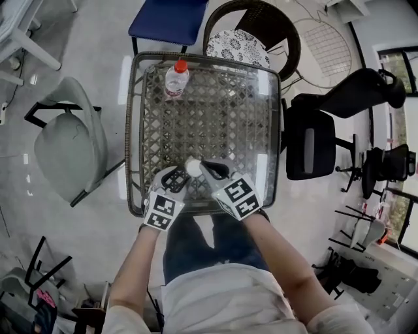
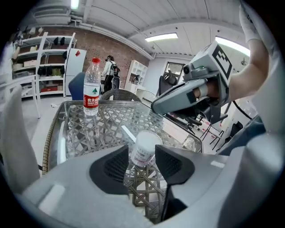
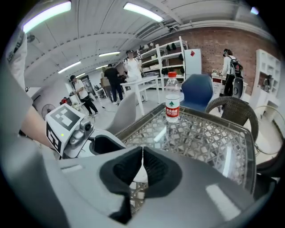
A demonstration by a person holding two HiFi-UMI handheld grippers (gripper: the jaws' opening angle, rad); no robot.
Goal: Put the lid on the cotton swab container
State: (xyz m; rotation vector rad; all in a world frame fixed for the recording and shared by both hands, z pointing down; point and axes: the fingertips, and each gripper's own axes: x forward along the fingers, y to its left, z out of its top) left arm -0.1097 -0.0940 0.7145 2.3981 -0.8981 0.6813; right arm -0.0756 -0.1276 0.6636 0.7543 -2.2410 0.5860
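Observation:
The cotton swab container (image 1: 193,167) is a small clear tub with a white lid on top. It stands near the front edge of the glass-topped wicker table (image 1: 215,117). My left gripper (image 1: 177,176) holds it from the left. In the left gripper view the container (image 2: 144,144) sits between the two dark pads, which press on its sides. My right gripper (image 1: 205,169) is shut and empty, its tip at the container's right, close by the lid. In the right gripper view its jaws meet (image 3: 142,151), with the white container (image 3: 138,176) partly hidden below them.
A water bottle (image 1: 176,77) with a red cap stands at the table's far left corner. Around the table are a grey chair (image 1: 72,140), a black office chair (image 1: 313,140), a wicker chair (image 1: 251,32) and a blue one (image 1: 166,19). People stand far off by shelves.

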